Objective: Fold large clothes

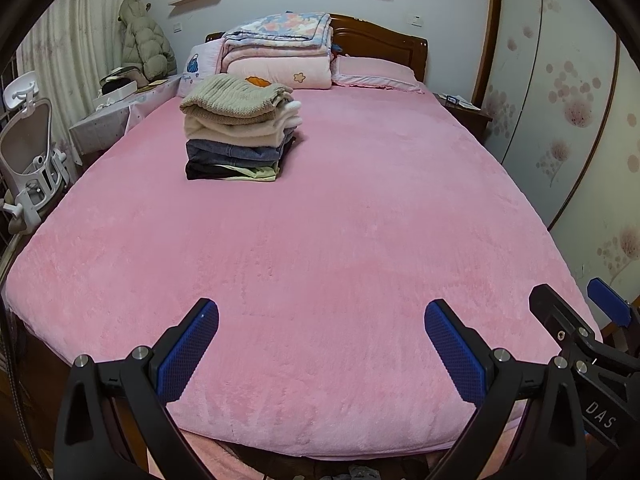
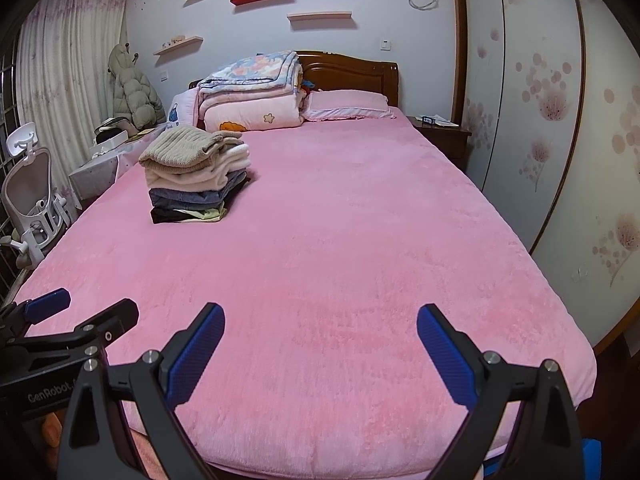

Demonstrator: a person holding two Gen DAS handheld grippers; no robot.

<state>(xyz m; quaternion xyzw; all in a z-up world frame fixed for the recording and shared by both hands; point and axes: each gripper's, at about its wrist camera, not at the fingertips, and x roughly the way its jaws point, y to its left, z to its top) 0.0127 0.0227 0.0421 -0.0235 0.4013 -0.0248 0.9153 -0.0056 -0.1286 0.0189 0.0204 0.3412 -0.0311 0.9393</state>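
- The lower layers of the stack of folded clothes (image 1: 238,132) are hard to tell apart; only edges of dark, denim-blue and pale green fabric show beneath a cream layer and a ribbed beige knit on top.
- The black frames of both tools are cut off by the bottom edge of each view, and no hand shows.
- The left gripper with black arms and blue textured pads (image 1: 321,344) hangs above the near end of the bed, its fingers spread wide with nothing between them.
- The right gripper of the same black and blue build (image 2: 320,350) hangs above the same near end, also spread wide and holding nothing.
- Each tool shows in the other's view: the right one at the lower right of the left wrist view, the left one at the lower left of the right wrist view.
- The stack of folded clothes sits upper left of centre in both views, well apart from both grippers.
- The wide bed with a fuzzy pink cover (image 1: 340,240) fills the middle of both views.
- Folded pink and floral quilts (image 1: 280,52) lie by the dark carved wooden headboard (image 1: 380,40), with a flat pink pillow (image 1: 374,72) beside them.
- A white mesh office chair (image 1: 30,160) stands at the left edge, and a wardrobe with pink flower patterns (image 1: 568,100) fills the right.
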